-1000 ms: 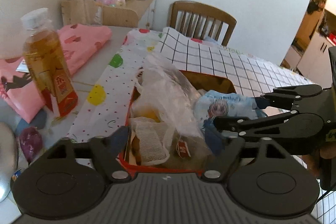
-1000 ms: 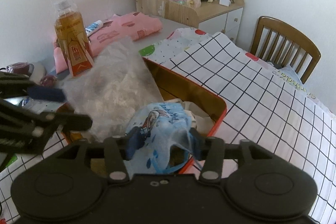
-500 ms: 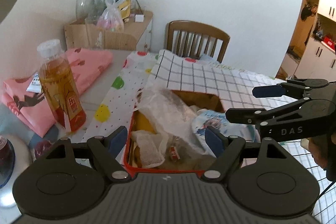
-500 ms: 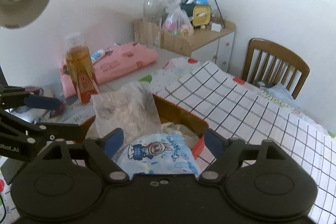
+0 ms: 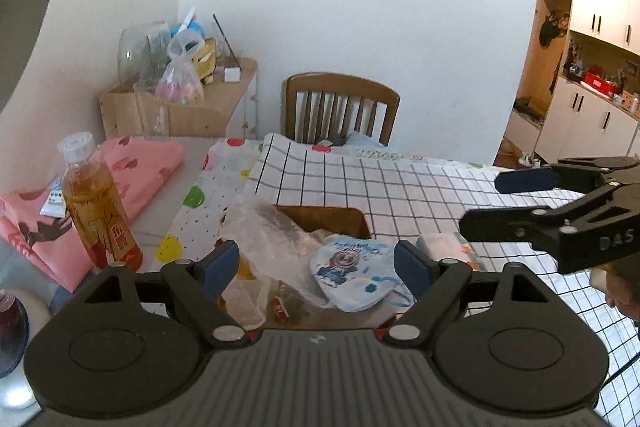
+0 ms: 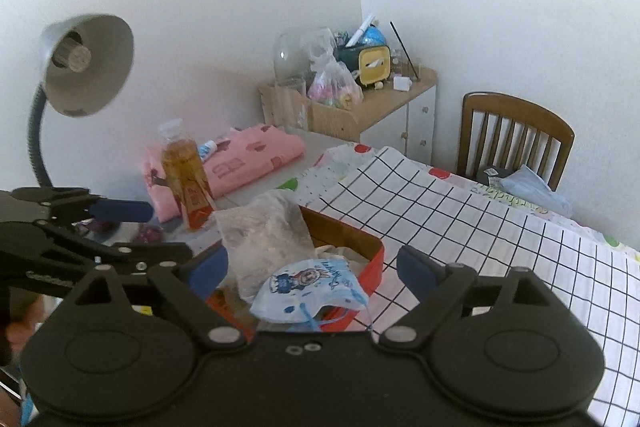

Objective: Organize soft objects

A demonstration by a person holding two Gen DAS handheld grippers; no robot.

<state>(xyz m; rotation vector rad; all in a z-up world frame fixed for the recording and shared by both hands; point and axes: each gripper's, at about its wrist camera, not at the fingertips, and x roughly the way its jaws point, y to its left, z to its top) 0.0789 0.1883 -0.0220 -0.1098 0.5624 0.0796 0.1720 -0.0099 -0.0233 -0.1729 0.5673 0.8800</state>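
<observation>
face mask [image 6: 316, 291] lies atop red box [image 6: 370, 267], just ahead of ur right gripper [image 6: 312, 267]; both grippers wide apart, empty; left gripper [image 5: 316, 263] equally near.

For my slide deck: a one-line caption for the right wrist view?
Open right hand-held gripper above a blue cartoon-print child's face mask draped over the red-rimmed box.

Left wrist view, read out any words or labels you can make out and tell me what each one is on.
"DAS": on the right hand-held gripper.
Tea bottle label: red, Chinese characters, too blurred to read.
Blue cartoon pouch: print too small to read.
Tube on the pink cloth: unreadable.
</observation>
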